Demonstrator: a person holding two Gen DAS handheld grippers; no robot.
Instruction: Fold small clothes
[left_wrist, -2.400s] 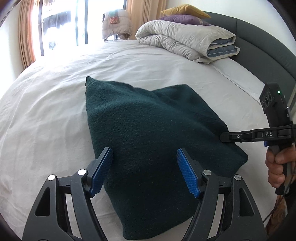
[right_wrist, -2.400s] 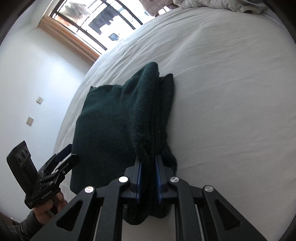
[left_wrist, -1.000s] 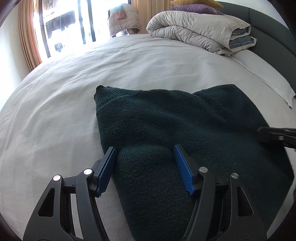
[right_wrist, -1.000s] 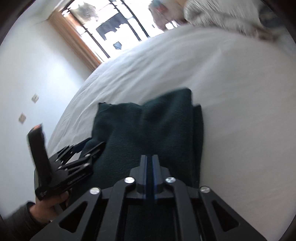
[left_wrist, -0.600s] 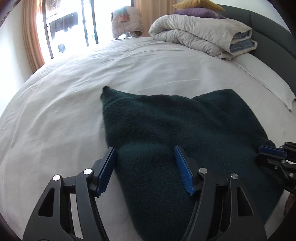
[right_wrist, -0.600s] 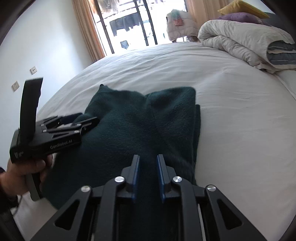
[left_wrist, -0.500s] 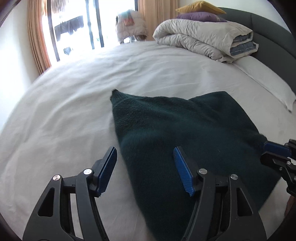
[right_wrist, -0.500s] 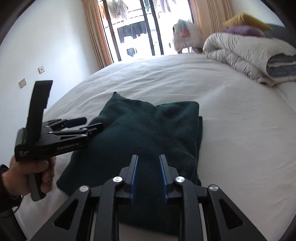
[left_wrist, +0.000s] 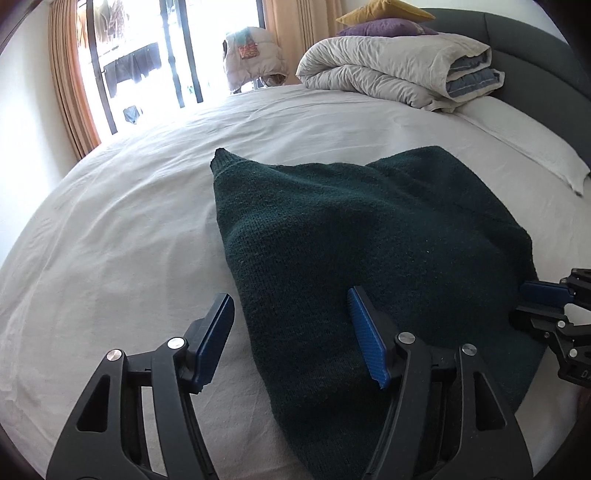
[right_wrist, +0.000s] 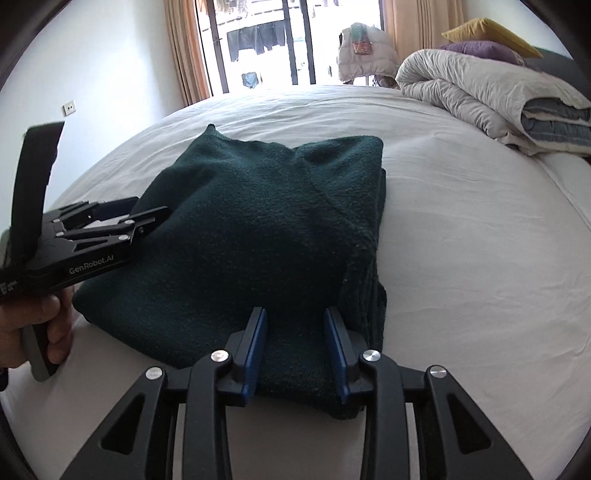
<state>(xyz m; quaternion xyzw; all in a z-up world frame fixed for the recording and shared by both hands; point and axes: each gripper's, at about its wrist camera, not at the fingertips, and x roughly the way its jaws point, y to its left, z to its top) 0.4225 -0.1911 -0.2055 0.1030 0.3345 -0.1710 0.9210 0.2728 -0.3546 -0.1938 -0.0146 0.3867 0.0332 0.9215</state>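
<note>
A dark green knitted garment (left_wrist: 369, 236) lies folded in a thick stack on the white bed sheet (left_wrist: 122, 229). It also shows in the right wrist view (right_wrist: 258, 229). My left gripper (left_wrist: 290, 314) is open over the garment's near left edge, holding nothing. My right gripper (right_wrist: 297, 332) is open with its pads just above the garment's near right corner, holding nothing. The right gripper also shows at the right edge of the left wrist view (left_wrist: 546, 306), and the left gripper at the left of the right wrist view (right_wrist: 122, 218).
A rolled grey duvet (left_wrist: 395, 74) with yellow and purple pillows lies at the head of the bed. A white pillow (left_wrist: 532, 147) lies at the right. A window with curtains (left_wrist: 70, 92) and a padded jacket (left_wrist: 255, 55) stand beyond the bed.
My right gripper let go of the garment's corner, opened and drew back. The garment dropped flat into a folded stack. My left gripper stayed open and backed off slightly.
</note>
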